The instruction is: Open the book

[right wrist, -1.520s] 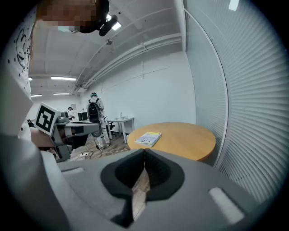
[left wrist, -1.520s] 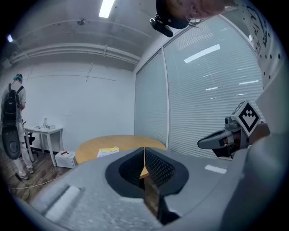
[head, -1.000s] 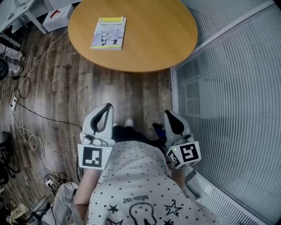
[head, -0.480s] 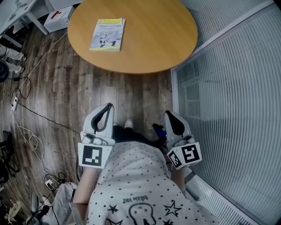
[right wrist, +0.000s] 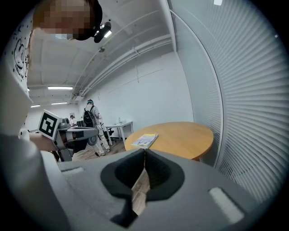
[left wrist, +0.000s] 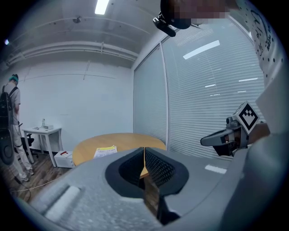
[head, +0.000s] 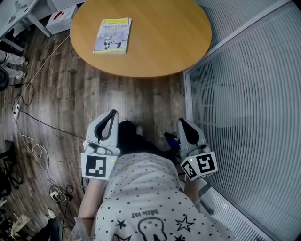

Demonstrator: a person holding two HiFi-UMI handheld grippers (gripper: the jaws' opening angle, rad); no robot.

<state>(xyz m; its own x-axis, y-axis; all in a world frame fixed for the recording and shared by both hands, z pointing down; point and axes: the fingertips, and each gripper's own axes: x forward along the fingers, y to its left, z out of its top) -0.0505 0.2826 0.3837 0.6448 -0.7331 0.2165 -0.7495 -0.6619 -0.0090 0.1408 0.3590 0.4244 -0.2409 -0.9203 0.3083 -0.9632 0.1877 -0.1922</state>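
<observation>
Since a second ago we step forward, a dark trouser leg now showing between our grippers. Left gripper and right gripper are pressed closed, empty. Well ahead, the closed book lies left on the table, long axis running away, nearer our left.

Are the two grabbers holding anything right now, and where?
Nothing is held. The left gripper and right gripper are both shut and empty; the book lies closed on the table.

Bright, even light from ceiling strips; strong fisheye warp; dark vignetted corners.
</observation>
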